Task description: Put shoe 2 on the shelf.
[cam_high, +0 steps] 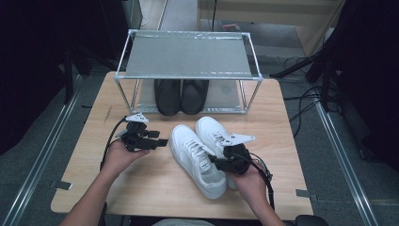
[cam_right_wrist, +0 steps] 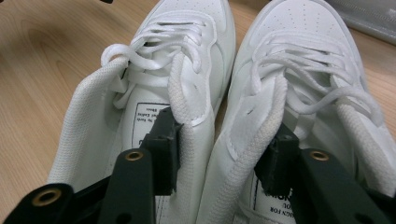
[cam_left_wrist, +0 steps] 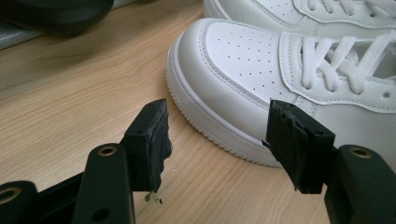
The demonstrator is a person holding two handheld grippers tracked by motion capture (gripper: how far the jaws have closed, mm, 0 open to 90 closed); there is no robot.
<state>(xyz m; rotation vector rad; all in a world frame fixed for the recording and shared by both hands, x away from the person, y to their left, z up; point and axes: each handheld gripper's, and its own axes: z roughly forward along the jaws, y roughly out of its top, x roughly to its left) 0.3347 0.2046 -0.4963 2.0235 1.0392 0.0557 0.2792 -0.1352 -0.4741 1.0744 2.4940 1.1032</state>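
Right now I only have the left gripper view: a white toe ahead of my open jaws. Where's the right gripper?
Observer: The right gripper is at the heel end of the white shoes, with one jaw inside each shoe.
Operator: What's between the jaws?
Observer: The two inner collars, side by side. One pad lies against a collar, but I can't tell whether they squeeze.
Operator: And behind the shoes?
Observer: A metal rack at the far edge of the table, with a black pair on its lower shelf.
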